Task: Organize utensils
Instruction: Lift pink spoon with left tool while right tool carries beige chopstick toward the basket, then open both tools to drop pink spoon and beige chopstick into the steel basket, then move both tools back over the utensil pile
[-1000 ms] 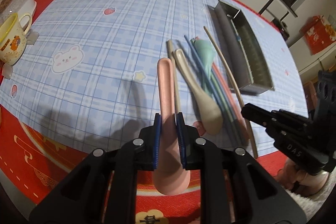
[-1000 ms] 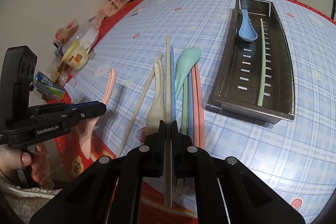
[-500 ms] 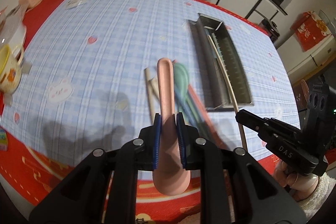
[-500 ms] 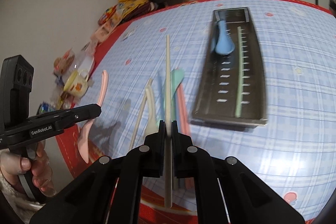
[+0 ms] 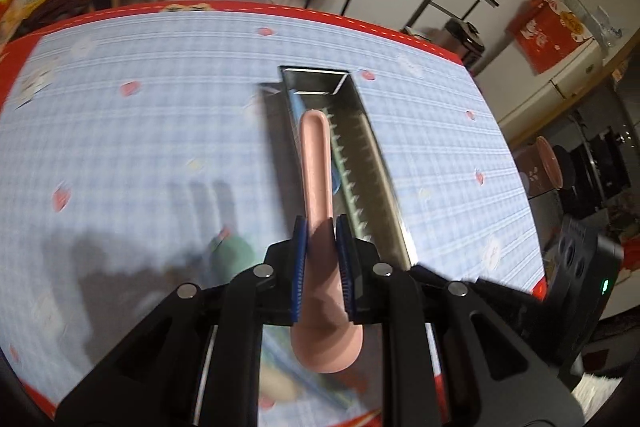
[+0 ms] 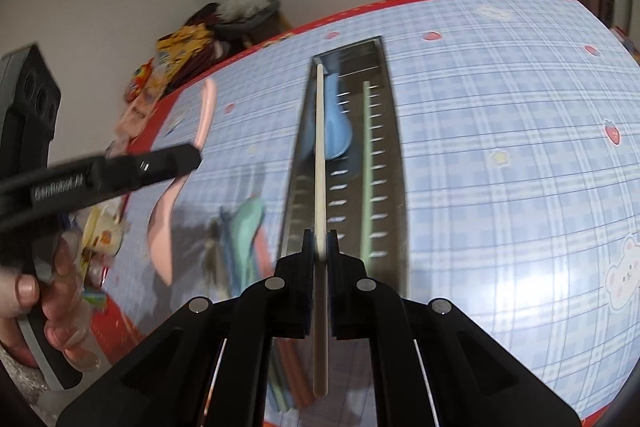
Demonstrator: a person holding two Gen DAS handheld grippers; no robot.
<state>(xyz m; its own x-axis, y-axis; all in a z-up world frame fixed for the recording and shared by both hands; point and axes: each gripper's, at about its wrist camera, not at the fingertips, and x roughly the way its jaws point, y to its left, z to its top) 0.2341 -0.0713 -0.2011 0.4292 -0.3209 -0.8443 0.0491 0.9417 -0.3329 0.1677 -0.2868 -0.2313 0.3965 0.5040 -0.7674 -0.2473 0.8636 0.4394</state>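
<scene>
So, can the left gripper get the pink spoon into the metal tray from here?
Probably yes. The left gripper is shut on the pink spoon, lined up over the open metal tray; only a blue spoon and green chopstick lie inside.

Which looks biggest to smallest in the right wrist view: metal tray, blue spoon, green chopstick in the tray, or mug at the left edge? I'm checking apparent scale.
1. metal tray
2. green chopstick, nearly as long as the tray but thin
3. blue spoon
4. mug, blurred and partly hidden, so uncertain against the spoon
</scene>
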